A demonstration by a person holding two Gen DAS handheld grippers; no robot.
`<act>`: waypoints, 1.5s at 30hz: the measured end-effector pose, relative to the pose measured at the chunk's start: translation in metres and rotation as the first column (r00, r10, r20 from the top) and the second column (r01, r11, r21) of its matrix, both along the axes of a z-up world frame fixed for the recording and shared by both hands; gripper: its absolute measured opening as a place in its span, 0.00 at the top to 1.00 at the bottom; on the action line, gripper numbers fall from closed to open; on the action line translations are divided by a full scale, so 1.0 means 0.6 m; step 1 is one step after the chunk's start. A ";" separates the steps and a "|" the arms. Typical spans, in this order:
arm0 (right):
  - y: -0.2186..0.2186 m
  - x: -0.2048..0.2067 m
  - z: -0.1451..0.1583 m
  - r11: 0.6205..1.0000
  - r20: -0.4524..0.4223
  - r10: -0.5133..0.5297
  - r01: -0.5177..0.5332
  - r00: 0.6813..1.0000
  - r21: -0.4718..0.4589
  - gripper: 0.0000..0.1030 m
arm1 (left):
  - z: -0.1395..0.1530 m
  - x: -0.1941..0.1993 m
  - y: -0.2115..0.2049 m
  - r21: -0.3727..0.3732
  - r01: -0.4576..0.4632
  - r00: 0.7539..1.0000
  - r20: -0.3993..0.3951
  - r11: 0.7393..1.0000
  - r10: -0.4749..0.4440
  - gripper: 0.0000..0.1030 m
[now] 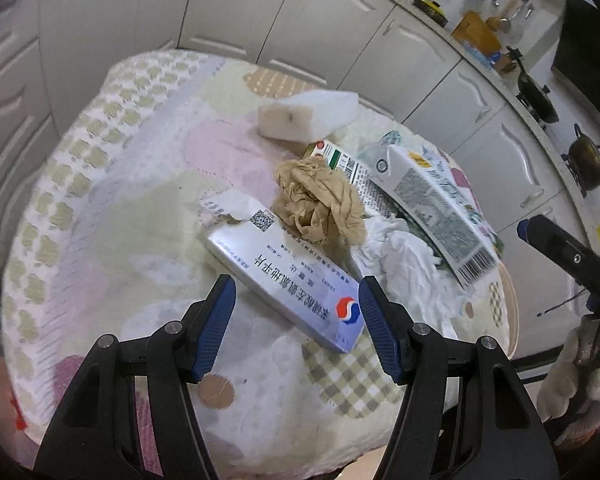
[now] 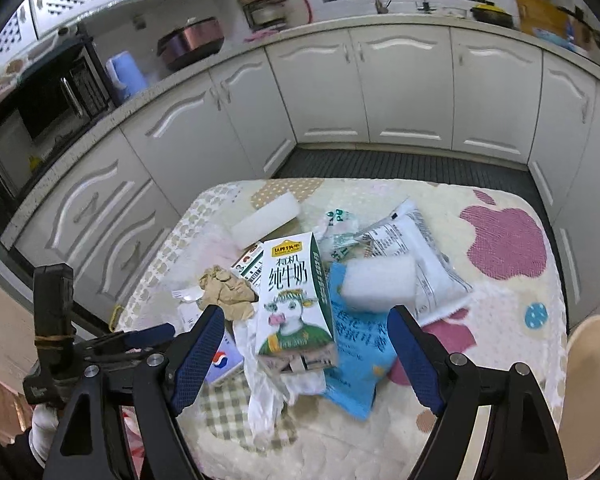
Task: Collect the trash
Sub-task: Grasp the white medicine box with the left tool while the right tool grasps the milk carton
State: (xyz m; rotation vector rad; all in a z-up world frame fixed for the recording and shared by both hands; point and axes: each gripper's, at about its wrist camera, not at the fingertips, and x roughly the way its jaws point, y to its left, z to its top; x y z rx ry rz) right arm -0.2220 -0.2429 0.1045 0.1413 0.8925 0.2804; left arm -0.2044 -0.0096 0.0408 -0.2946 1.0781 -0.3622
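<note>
A pile of trash lies on a table under a patterned cloth [image 1: 120, 200]. My left gripper [image 1: 298, 300] is open just above a silver medicine box [image 1: 284, 276], whose near end lies between the fingers; I see no pad pressing on it. Behind the box sit a crumpled brown paper [image 1: 320, 204] and a white foam block [image 1: 308, 114]. My right gripper [image 2: 306, 320] is open over a flattened milk carton [image 2: 296, 300] that lies between its fingers, apart from both pads. The brown paper [image 2: 228, 292] is to its left.
A blue packet [image 2: 360, 348], a white sponge [image 2: 380, 284] and a white printed bag [image 2: 420, 252] lie right of the carton, with crumpled white tissue [image 1: 404, 264] under it. White kitchen cabinets [image 2: 400, 88] ring the table. A pale chair [image 2: 592, 380] stands at the right.
</note>
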 end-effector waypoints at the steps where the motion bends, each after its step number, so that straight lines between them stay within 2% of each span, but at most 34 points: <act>1: 0.003 0.006 -0.001 1.000 -0.004 0.004 -0.004 1.000 -0.008 0.21 | -0.005 0.006 -0.003 0.008 -0.008 1.000 -0.007 1.000 0.008 0.39; 10: 0.028 0.051 -0.020 0.997 -0.051 0.041 -0.044 0.998 -0.061 0.21 | -0.030 0.056 -0.042 0.073 -0.008 1.000 -0.019 0.997 0.009 0.39; 15: 0.029 0.067 -0.040 0.995 -0.083 0.048 -0.054 0.995 -0.078 0.22 | -0.032 0.059 -0.051 0.125 0.037 0.999 0.012 0.991 -0.038 0.40; 16: 0.032 0.068 -0.042 0.995 -0.086 0.053 -0.060 0.995 -0.083 0.25 | -0.032 0.058 -0.050 0.129 0.048 0.999 0.017 0.991 -0.051 0.40; 18: 0.035 0.068 -0.050 0.992 -0.090 0.073 -0.082 0.993 -0.101 0.52 | -0.033 0.054 -0.046 0.127 0.065 0.997 0.021 0.990 -0.068 0.41; 25: 0.026 0.037 -0.046 0.987 -0.094 0.111 -0.121 0.989 -0.103 0.51 | -0.028 0.028 -0.003 0.103 0.104 0.995 -0.008 0.989 -0.104 0.53; 28: 0.024 0.032 -0.046 0.988 -0.107 0.108 -0.118 0.988 -0.100 0.51 | -0.027 0.019 0.008 0.103 0.099 0.995 -0.018 0.990 -0.097 0.53; 32: 0.037 0.046 -0.058 0.986 -0.146 0.096 -0.114 0.985 -0.120 0.35 | -0.026 0.008 0.001 0.127 0.096 0.995 -0.010 0.987 -0.095 0.52; 39: 0.045 0.066 -0.054 0.986 -0.141 0.083 -0.102 0.987 -0.133 0.32 | -0.033 0.000 -0.013 0.163 0.101 0.994 0.022 0.981 -0.106 0.52; 41: 0.046 0.075 -0.057 0.985 -0.149 0.086 -0.107 0.985 -0.136 0.33 | -0.034 0.002 -0.012 0.154 0.102 0.994 0.024 0.983 -0.107 0.52; 42: 0.047 0.076 -0.059 0.983 -0.150 0.091 -0.112 0.984 -0.143 0.45 | -0.034 0.001 -0.010 0.151 0.103 0.994 0.024 0.983 -0.107 0.53; 43: 0.047 0.075 -0.060 0.982 -0.148 0.096 -0.118 0.984 -0.148 0.50 | -0.034 0.001 -0.007 0.145 0.102 0.994 0.021 0.984 -0.106 0.54; 45: 0.044 0.065 -0.059 0.983 -0.140 0.107 -0.126 0.984 -0.137 0.51 | -0.032 -0.005 -0.001 0.139 0.099 0.995 0.018 0.985 -0.103 0.57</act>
